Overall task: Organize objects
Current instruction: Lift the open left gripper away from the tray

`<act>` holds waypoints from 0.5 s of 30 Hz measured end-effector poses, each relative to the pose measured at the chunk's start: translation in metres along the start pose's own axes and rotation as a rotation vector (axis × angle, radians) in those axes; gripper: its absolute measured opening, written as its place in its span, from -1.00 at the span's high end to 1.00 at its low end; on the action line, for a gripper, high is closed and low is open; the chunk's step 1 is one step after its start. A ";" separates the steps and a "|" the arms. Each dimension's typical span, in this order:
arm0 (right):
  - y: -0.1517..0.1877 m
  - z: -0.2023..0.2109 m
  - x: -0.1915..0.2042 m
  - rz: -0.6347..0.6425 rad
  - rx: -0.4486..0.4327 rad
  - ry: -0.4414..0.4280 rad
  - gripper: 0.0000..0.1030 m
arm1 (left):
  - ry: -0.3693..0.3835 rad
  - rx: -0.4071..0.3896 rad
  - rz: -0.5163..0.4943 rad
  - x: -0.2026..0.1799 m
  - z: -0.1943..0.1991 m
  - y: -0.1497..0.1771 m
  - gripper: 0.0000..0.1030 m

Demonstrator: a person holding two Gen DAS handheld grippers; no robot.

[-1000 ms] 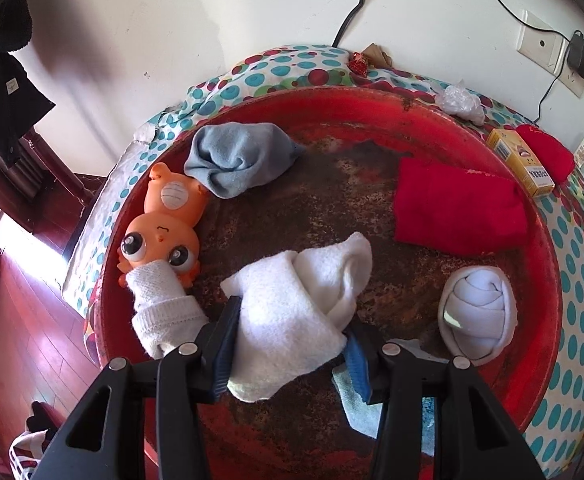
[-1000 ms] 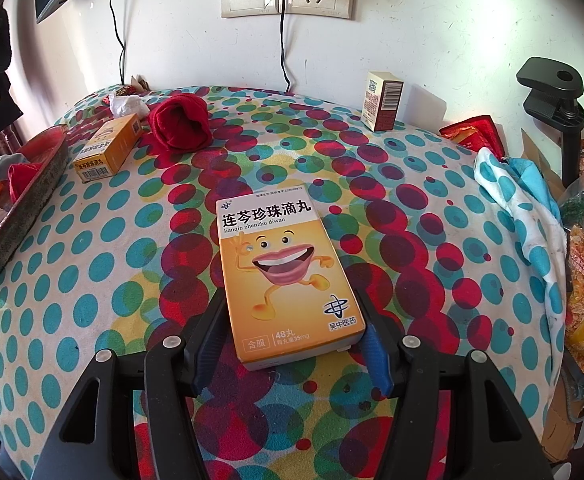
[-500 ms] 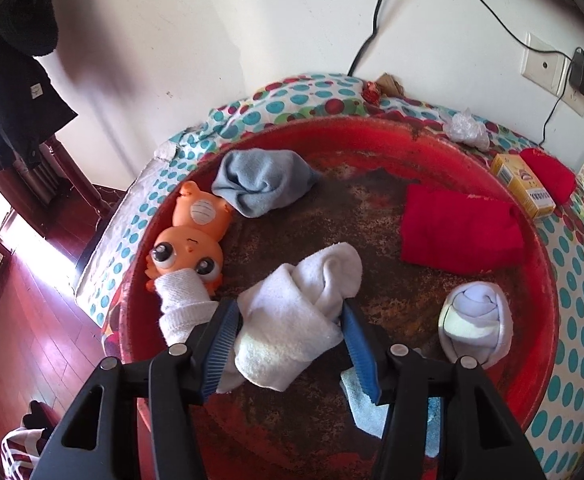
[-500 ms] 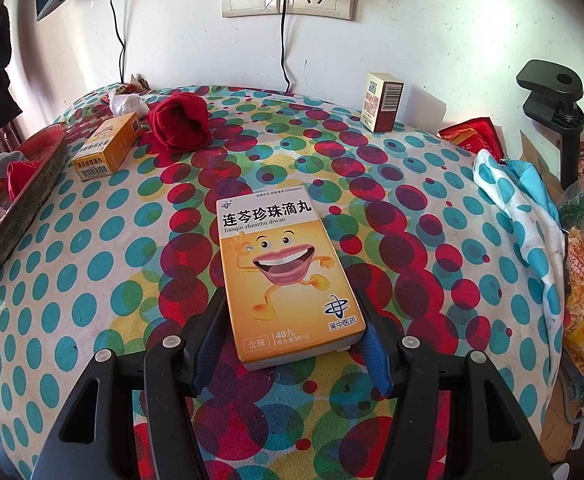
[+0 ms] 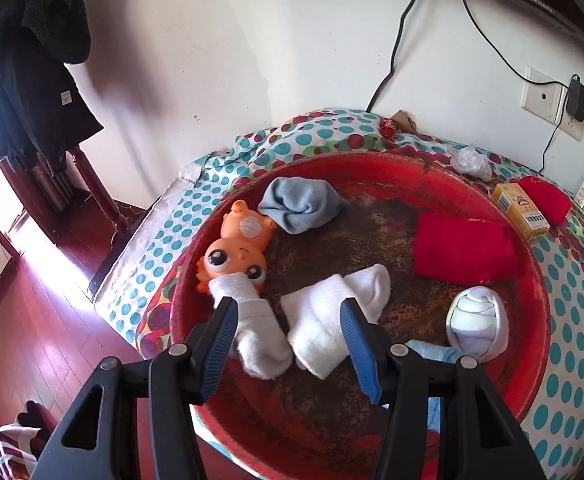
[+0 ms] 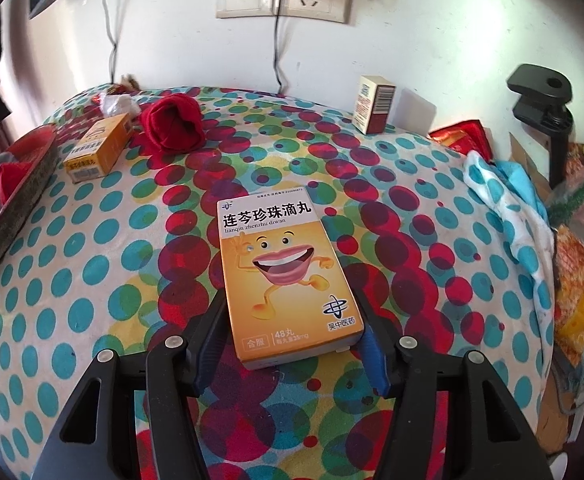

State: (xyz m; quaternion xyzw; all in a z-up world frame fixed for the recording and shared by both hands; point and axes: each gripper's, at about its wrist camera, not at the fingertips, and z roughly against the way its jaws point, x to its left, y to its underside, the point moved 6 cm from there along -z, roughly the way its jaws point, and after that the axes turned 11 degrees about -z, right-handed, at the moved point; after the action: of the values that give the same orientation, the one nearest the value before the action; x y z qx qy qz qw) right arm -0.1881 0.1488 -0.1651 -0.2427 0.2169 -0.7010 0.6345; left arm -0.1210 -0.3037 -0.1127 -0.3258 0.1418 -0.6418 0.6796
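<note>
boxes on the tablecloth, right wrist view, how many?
3: big orange box between the jaws, small orange box far left by the tray, upright box at the wall. None visibly hidden.

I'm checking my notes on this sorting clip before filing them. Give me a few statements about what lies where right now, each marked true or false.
1. The orange toy figure lies inside the red tray. True.
2. The right gripper has the orange medicine box between its fingers. True.
3. The grey sock lies on the dotted cloth, outside the tray. False: it lies in the tray, beside the toy figure.
4. The rolled red sock sits inside the tray. False: it sits on the dotted cloth, next to a small orange box.
5. The left gripper hangs over the white socks in the tray. True.
</note>
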 end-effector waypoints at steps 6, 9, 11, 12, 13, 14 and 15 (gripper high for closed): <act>-0.002 0.006 0.009 -0.044 -0.011 0.031 -0.06 | 0.023 0.013 0.041 0.009 -0.006 0.013 -0.06; -0.007 0.017 0.011 -0.065 -0.030 -0.002 -0.06 | 0.025 0.008 0.050 0.011 -0.006 0.015 -0.06; -0.010 0.024 0.014 -0.066 -0.035 -0.025 -0.06 | 0.023 0.004 0.055 0.012 -0.006 0.015 -0.06; -0.011 0.027 0.016 -0.064 -0.035 -0.036 -0.06 | 0.028 0.006 0.056 0.012 -0.008 0.016 -0.06; -0.012 0.030 0.018 -0.059 -0.037 -0.044 -0.06 | 0.028 0.007 0.057 0.012 -0.009 0.017 -0.06; -0.013 0.034 0.021 -0.044 -0.043 -0.052 -0.06 | 0.027 0.009 0.053 0.011 -0.010 0.018 -0.06; -0.015 0.037 0.024 -0.033 -0.045 -0.061 -0.06 | 0.024 0.011 0.045 0.010 -0.011 0.018 -0.06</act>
State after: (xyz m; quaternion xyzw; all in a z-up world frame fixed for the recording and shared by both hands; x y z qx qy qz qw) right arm -0.1789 0.1262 -0.1253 -0.2816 0.2093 -0.6986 0.6236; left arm -0.1128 -0.3167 -0.1300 -0.3111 0.1538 -0.6308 0.6940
